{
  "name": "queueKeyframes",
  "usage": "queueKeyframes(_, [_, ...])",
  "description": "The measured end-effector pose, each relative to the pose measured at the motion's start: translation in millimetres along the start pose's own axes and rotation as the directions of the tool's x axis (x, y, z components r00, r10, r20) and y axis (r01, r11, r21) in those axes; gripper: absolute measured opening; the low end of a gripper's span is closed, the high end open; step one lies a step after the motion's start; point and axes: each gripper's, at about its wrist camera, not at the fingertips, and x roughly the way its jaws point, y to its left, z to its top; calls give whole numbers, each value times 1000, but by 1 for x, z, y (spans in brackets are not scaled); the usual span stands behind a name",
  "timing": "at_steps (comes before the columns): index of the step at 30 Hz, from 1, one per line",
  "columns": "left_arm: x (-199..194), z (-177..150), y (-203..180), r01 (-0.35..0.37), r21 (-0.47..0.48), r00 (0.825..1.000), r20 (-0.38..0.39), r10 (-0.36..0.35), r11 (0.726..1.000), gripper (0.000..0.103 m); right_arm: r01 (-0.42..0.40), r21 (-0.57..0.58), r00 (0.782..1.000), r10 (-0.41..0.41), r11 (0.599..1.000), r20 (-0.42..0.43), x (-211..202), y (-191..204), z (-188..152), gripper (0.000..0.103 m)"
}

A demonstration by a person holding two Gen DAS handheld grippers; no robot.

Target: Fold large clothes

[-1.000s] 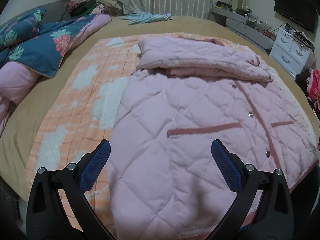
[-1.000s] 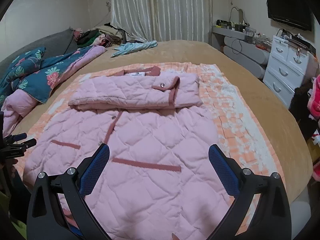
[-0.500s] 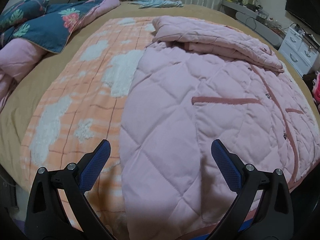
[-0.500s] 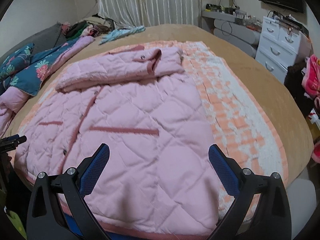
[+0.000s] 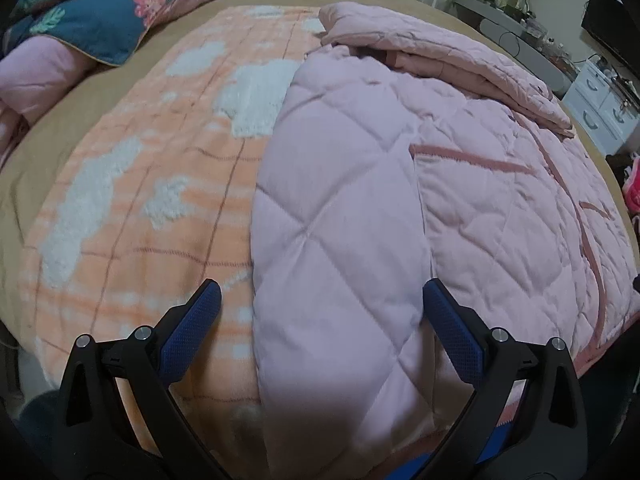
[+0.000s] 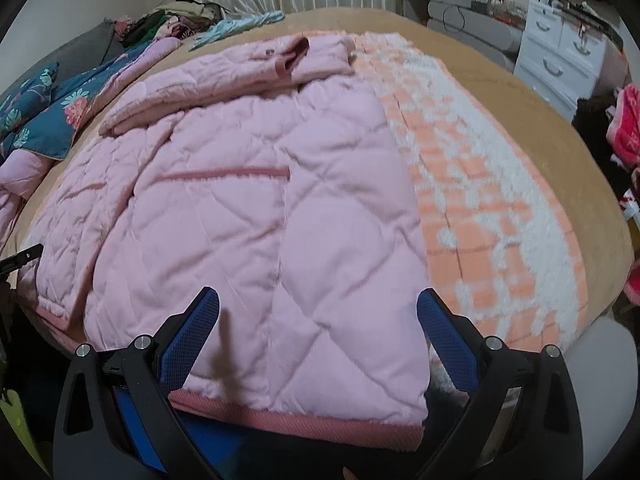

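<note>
Pink quilted jacket (image 5: 460,184) lies flat on the orange-and-white blanket (image 5: 152,184), sleeves folded across its top end. My left gripper (image 5: 320,312) is wide open, holding nothing, low over the jacket's folded side edge at the hem end. My right gripper (image 6: 318,312) is also spread wide and empty, above the jacket's hem, near its other bottom corner. Floral quilt (image 6: 44,108) sits beyond the jacket's far side.
</note>
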Motion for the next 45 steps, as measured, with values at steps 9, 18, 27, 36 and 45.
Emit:
queueKeyframes(9, [-5,-12,1,15,4,1000,-12,-14,1000,95,-36,73,995,43,997,-85,10,-19,-12,98])
queueKeyframes(18, [-6,-25,-3,20,16,1000,-19,-19,1000,94,-81,54,991,86,995,-105,15,-11,-19,92])
queueKeyframes(27, [-2,-31,-11,28,26,999,-21,-27,999,94,-174,17,982,175,985,-65,8,-6,-24,37])
queueKeyframes(36, [-10,-25,-27,41,85,999,24,-44,996,44,-241,-21,966,242,970,93,-28,6,-4,19])
queueKeyframes(45, [-24,-14,-37,27,119,998,55,-33,993,11,-254,-9,967,254,967,-16,-8,3,-16,39])
